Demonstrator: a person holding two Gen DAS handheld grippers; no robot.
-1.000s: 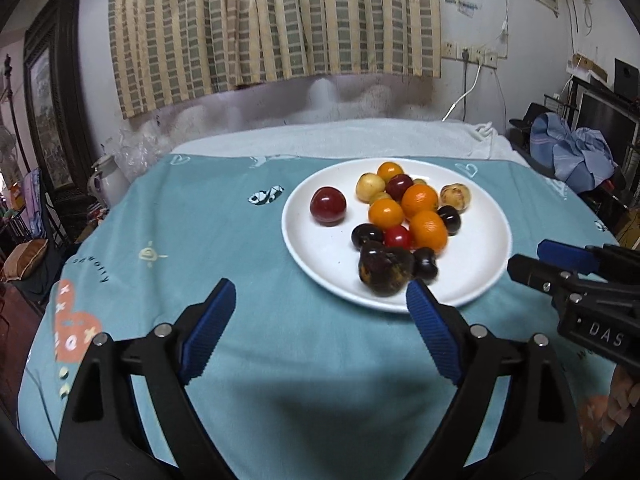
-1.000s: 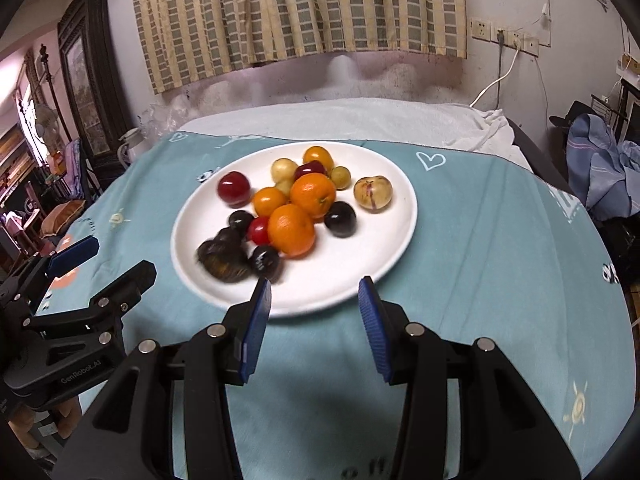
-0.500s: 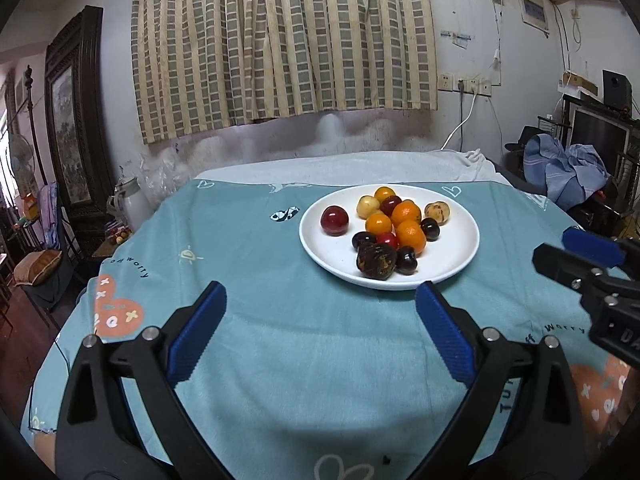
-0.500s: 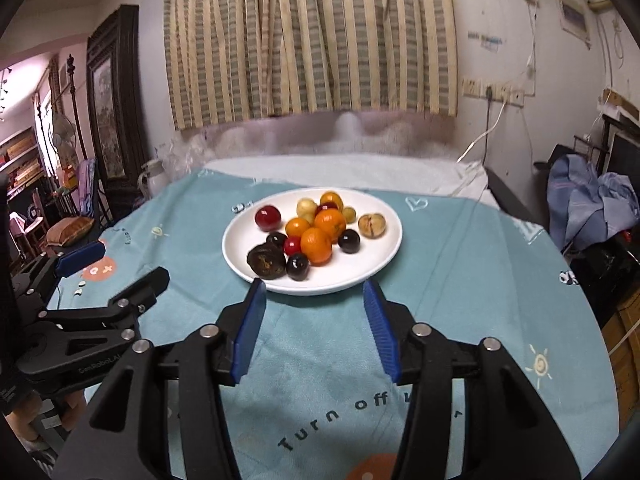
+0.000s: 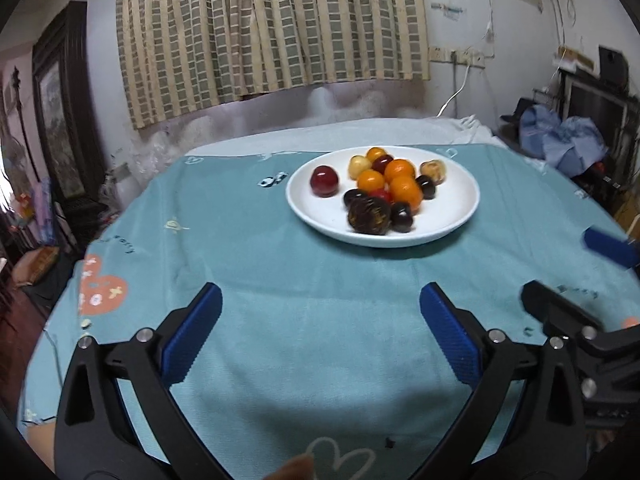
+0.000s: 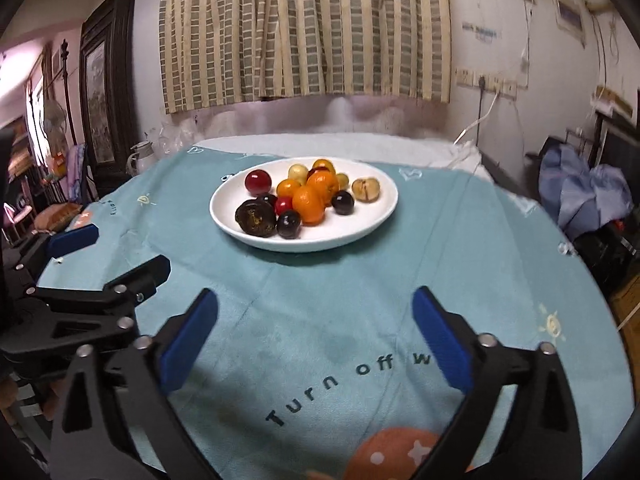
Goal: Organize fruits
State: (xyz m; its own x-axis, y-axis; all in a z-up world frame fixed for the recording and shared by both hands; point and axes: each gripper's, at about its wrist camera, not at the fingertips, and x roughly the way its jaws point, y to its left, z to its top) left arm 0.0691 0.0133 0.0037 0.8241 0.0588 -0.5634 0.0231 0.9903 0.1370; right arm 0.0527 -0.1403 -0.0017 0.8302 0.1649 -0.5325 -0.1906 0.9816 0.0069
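Note:
A white plate [image 5: 452, 208] [image 6: 360, 224] sits on the teal tablecloth and holds several fruits: oranges [image 5: 406, 188] [image 6: 308, 204], a red apple [image 5: 324, 180] [image 6: 258, 181], dark plums [image 5: 401, 216], a dark brown fruit [image 5: 369, 215] [image 6: 256, 218] and a tan fruit [image 5: 433, 169] [image 6: 365, 189]. My left gripper [image 5: 320, 312] is open and empty, well short of the plate. My right gripper [image 6: 316, 316] is open and empty, also back from the plate. Each gripper shows at the edge of the other's view.
The teal tablecloth [image 5: 260, 264] covers a round table, with a white cloth [image 6: 320, 146] at the far side. Striped curtains [image 5: 272, 28] hang behind. A dark cabinet [image 5: 64, 120] stands left, blue clothes [image 6: 588, 188] on furniture right.
Both grippers have pulled back from the plate, so it looks smaller and farther. The right gripper's jaws have opened wider. The fruits have not moved.

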